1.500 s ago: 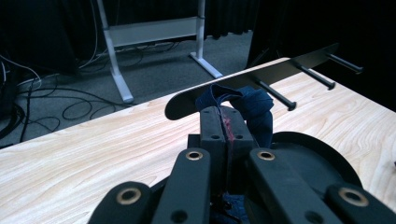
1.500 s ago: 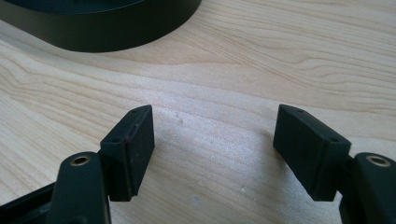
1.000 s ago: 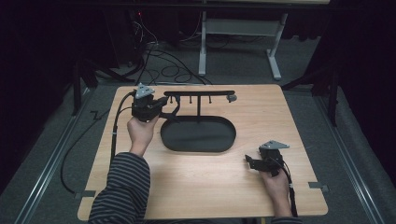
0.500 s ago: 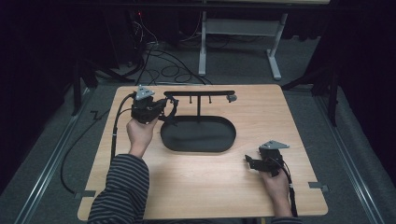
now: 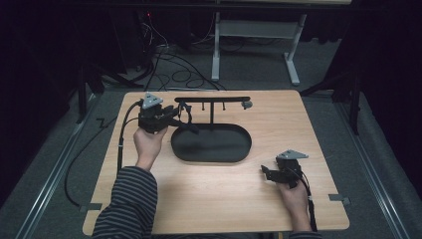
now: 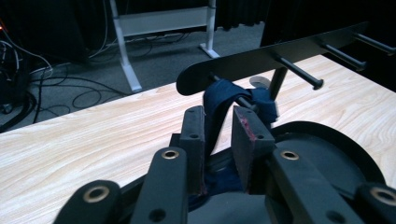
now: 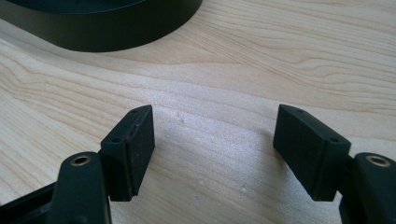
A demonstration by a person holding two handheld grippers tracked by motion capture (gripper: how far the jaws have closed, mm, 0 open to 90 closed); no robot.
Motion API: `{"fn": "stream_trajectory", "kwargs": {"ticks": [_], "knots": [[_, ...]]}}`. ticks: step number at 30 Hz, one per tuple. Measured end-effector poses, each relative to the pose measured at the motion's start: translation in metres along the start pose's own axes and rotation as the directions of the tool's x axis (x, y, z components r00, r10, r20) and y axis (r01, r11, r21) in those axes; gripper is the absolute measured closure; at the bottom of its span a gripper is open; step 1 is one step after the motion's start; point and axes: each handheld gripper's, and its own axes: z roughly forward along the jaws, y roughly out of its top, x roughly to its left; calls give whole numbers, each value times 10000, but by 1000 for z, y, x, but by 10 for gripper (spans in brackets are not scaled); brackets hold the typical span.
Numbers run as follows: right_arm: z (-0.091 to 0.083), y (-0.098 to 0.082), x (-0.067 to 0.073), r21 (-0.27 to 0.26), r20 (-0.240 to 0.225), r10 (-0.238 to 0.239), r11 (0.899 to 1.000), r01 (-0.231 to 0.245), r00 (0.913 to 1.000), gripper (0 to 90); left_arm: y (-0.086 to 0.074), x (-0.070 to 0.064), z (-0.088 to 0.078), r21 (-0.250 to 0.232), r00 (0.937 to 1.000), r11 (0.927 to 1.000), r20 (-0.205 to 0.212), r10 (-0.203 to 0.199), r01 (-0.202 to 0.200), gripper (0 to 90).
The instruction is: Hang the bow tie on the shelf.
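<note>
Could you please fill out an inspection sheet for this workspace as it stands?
Surface: wooden table, bare around the stand.
Job's things: black stand with oval base and peg bar; blue strap looped over an end peg.
Clutter: nothing seen.
Grippers: left gripper shut on the strap at the bar's end; right gripper open, low over bare wood near the base.
Cables: gripper cable trails off the table's left edge; loose cables on the floor behind.
Surroundings: dark room, grey floor, white frame behind.
</note>
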Motion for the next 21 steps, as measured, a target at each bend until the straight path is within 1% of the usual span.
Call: {"fn": "stream_trajectory", "kwargs": {"ticks": [4, 6, 10, 14, 18, 21], "knots": [[0, 0, 0, 0, -5, 11, 10000, -11, 10000, 307, 0, -1, -4, 1, 9999, 9999, 65, 150, -150, 664], [0, 0, 0, -2, -6, 16, 10000, -16, 10000, 307, 0, -1, -7, -41, 9998, 9999, 88, 161, -160, 638], [0, 0, 0, -6, -11, 22, 10000, -22, 10000, 307, 2, -1, -13, -38, 9997, 9999, 157, 160, -160, 618], [0, 0, 0, -5, -17, 20, 10000, -20, 10000, 307, 2, -3, -18, 21, 9994, 9995, 108, 328, -329, 591], [0, 0, 0, -4, -15, 19, 10000, -19, 10000, 307, 3, -4, -23, 48, 9993, 9994, 111, 352, -352, 559], [0, 0, 0, -8, -18, 21, 10000, -21, 10000, 307, 3, -4, -27, 63, 9989, 9989, 76, 473, -474, 546]]}}
